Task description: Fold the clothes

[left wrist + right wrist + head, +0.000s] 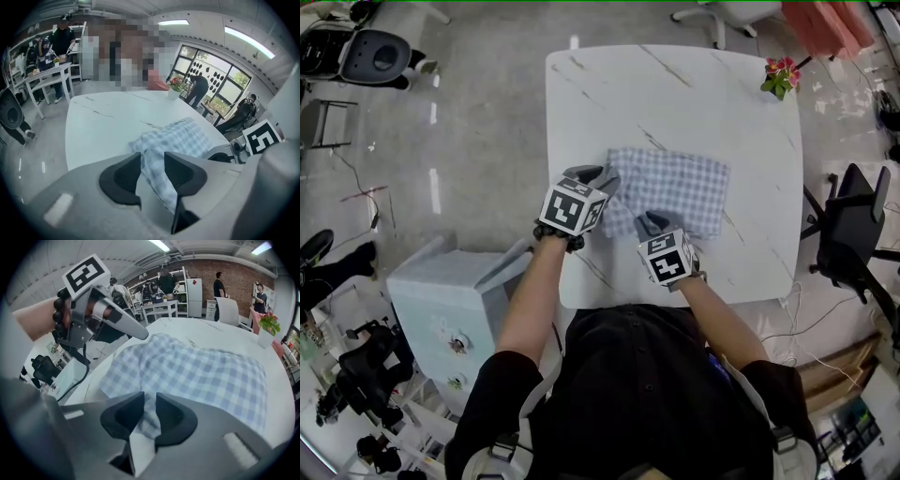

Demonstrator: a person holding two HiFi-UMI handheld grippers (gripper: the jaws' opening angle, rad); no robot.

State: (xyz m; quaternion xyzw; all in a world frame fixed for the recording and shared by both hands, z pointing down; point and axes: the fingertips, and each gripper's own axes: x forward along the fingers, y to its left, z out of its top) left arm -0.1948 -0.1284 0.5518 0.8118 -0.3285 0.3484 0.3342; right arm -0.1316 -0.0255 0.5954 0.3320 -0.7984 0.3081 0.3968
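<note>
A blue-and-white checked garment (pixel 675 187) lies partly folded on the white marble table (pixel 675 84). My left gripper (pixel 605 178) is at the garment's near left corner. In the left gripper view its pads (pixel 152 161) stand a little apart, and a fold of the cloth (pixel 183 138) fills the gap and rises off the table. My right gripper (pixel 652 223) is at the near edge, right of the left one. It is shut on a pinch of the fabric (pixel 201 371), which runs down between its pads (pixel 150 404). The left gripper (pixel 140 333) also shows in the right gripper view.
A small pot of red flowers (pixel 780 75) stands at the table's far right corner. A black chair (pixel 853 225) is to the right of the table and a pale cabinet (pixel 441 309) to its near left. People stand at benches in the background.
</note>
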